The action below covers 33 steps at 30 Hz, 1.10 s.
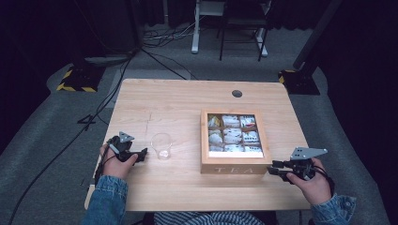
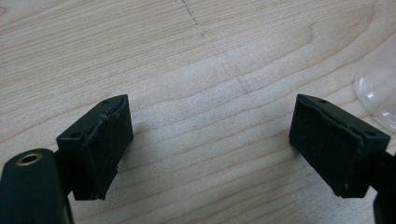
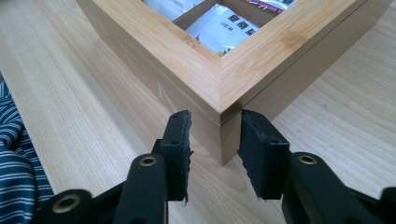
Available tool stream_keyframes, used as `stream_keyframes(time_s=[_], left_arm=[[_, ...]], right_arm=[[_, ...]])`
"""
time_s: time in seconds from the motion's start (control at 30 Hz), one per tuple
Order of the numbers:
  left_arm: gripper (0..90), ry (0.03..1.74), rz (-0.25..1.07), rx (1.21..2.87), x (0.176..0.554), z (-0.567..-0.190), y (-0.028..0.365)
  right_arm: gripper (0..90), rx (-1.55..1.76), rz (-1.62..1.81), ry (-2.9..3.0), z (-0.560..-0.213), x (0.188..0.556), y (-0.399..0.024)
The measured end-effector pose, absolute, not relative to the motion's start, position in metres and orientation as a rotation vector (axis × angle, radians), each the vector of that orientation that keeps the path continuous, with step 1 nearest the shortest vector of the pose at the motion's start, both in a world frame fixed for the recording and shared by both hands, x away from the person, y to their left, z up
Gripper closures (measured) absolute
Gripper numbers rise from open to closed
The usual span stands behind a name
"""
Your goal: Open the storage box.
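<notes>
Matt pale wood table (image 1: 164,101), smooth bamboo-look tea box (image 1: 234,166), clear glossy plastic cup (image 1: 161,146), matt black tools.

Tea box (image 1: 235,169): lettering on the near wall legible, print on the sachets (image 1: 233,135) inside too small to read from the high view; in the right gripper view the far walls run off the top edge and the sachets are mostly cropped. Glass cup (image 2: 379,95): a sliver of clear rim at the right edge of the left gripper view, the rest cut off. Striped garment (image 3: 14,154): cropped at the left edge. Table (image 1: 178,101): near edge partly hidden by sleeves
</notes>
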State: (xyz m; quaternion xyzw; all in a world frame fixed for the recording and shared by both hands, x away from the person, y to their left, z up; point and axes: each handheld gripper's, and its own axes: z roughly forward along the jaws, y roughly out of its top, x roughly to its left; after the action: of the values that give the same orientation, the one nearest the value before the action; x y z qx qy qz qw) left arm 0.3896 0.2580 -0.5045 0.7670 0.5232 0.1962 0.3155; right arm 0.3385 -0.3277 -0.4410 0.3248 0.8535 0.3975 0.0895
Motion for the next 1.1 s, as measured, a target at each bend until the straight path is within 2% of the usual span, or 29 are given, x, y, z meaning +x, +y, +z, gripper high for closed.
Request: stream_keyframes(time_s=[0.57, 1.1], left_arm=[[13.9, 1.377, 0.521, 2.023, 0.39, -0.504, 0.258], [13.9, 1.378, 0.52, 2.022, 0.39, -0.504, 0.258]], right_arm=[[70.0, 0.945, 1.157, 2.514, -0.439, 0.337, -0.326], [66.8, 0.911, 1.197, 2.443, -0.426, 0.336, -0.324]])
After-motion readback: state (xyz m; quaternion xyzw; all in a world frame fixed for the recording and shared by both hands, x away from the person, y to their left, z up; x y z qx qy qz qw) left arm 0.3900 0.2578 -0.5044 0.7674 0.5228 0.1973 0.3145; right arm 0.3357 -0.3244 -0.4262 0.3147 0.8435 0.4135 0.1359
